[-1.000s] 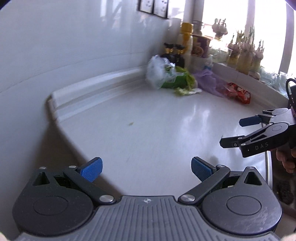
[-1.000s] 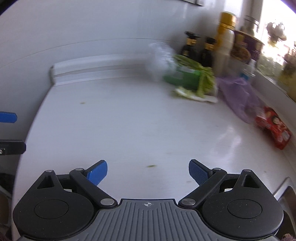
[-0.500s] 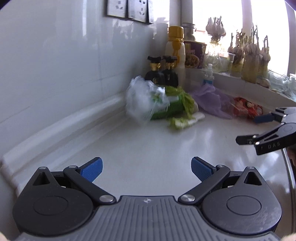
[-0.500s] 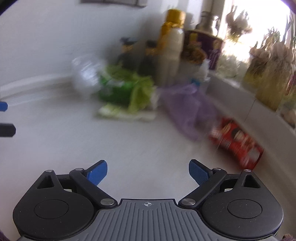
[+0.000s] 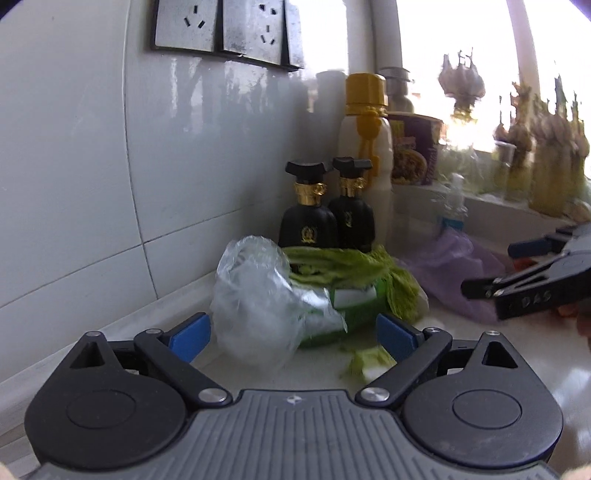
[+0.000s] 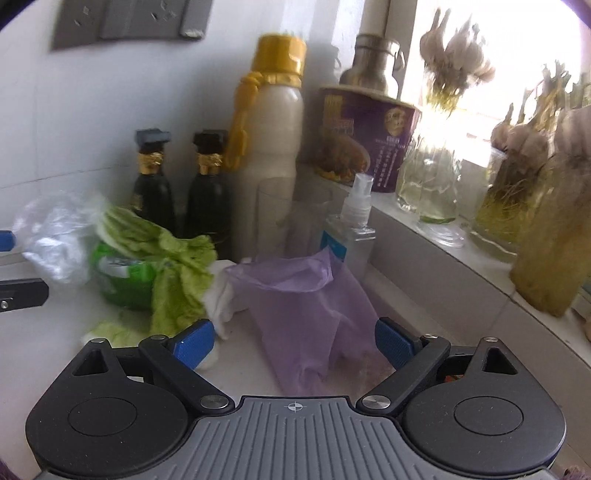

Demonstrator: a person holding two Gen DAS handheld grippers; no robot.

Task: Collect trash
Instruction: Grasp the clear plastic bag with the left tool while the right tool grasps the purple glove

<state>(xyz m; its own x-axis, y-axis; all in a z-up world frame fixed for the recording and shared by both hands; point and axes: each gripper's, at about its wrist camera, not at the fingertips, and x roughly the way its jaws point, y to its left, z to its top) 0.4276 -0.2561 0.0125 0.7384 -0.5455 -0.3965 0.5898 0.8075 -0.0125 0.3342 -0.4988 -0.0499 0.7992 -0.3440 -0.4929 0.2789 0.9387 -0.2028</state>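
Note:
A crumpled clear plastic bag [image 5: 258, 306] lies on the white counter between the open fingers of my left gripper [image 5: 291, 332]. Behind it are a green wrapper [image 5: 354, 310] and limp green leaves [image 5: 343, 266]. In the right wrist view a purple plastic bag [image 6: 310, 314] lies between the open fingers of my right gripper [image 6: 293, 341]. The clear bag [image 6: 55, 243], green wrapper [image 6: 122, 277] and leaves [image 6: 166, 266] lie to its left, with white paper [image 6: 225, 302] beside the purple bag. My right gripper also shows in the left wrist view [image 5: 491, 269], over the purple bag [image 5: 454, 269].
Two black bottles [image 5: 325, 218], a white bottle with a yellow cap [image 6: 273, 129] and a small spray bottle [image 6: 351, 232] stand against the tiled wall. A purple cup [image 6: 365, 140] and jars of garlic [image 6: 539, 229] line the window ledge. Wall sockets [image 5: 221, 29] hang above.
Both grippers have moved forward to the back corner of the counter. The clear bag now lies between the left fingers and the purple bag between the right fingers.

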